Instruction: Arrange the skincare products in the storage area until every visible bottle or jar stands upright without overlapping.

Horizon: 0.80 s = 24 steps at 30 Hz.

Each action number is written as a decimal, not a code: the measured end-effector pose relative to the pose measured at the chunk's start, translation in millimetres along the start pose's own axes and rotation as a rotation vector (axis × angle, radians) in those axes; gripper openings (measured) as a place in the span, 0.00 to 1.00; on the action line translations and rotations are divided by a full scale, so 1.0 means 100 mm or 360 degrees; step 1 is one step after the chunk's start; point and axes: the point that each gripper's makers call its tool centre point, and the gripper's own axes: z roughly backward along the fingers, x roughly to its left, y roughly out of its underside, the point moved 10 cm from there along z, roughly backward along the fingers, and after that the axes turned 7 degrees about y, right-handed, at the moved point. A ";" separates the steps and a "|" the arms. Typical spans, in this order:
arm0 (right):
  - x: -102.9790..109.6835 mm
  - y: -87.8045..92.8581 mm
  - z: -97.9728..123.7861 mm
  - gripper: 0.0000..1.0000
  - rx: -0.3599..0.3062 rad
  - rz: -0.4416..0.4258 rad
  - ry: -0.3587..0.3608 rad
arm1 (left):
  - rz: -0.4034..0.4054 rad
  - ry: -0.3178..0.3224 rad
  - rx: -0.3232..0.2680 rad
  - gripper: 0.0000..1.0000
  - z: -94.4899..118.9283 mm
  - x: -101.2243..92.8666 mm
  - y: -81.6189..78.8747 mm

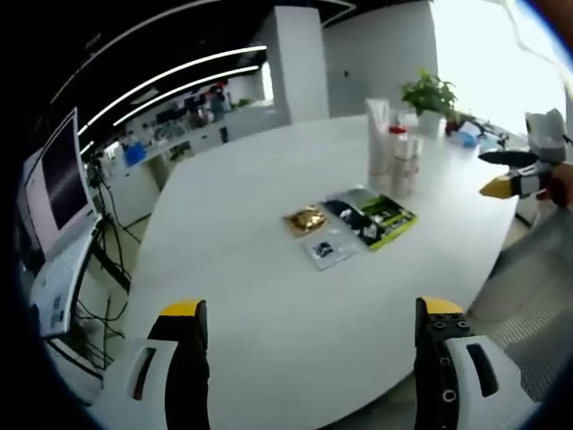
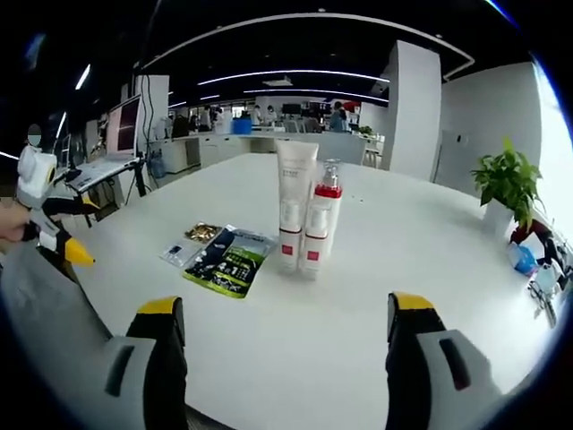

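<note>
Skincare products standing close together on the big white round table (image 2: 376,296): tall white tube with a red band (image 2: 295,204) and, just beside it and maybe touching, white pump bottle with a red collar and red label (image 2: 321,226). Both upright in the right gripper view, near the far side of the table in the left gripper view. Lying flat near them: dark and green flat packet (image 2: 228,260), small shiny gold packet (image 2: 202,232) and little pale sachet (image 2: 176,253), close together, edges maybe overlapping. Left gripper (image 1: 309,345) low over the near table edge, jaws wide apart, grasping nothing. Right gripper (image 2: 286,336) facing the tube and bottle, jaws spread wide too, nothing between them. Looks like the very start, with no product picked up yet. Next move probably: reach one gripper forward to the flat packets or the two bottles, close gently, spread things so none overlap, without knocking the standing ones over
</note>
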 end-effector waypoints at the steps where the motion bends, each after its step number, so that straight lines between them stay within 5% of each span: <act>1: 0.00 -0.01 0.00 0.94 0.0001 -0.0002 0.0003 | 0.0002 0.0000 0.0000 0.94 0.00 0.00 0.00; 24: 0.03 -0.06 0.03 0.93 0.0009 -0.0005 0.0015 | 0.0062 0.0015 0.0007 0.94 -0.01 0.02 0.02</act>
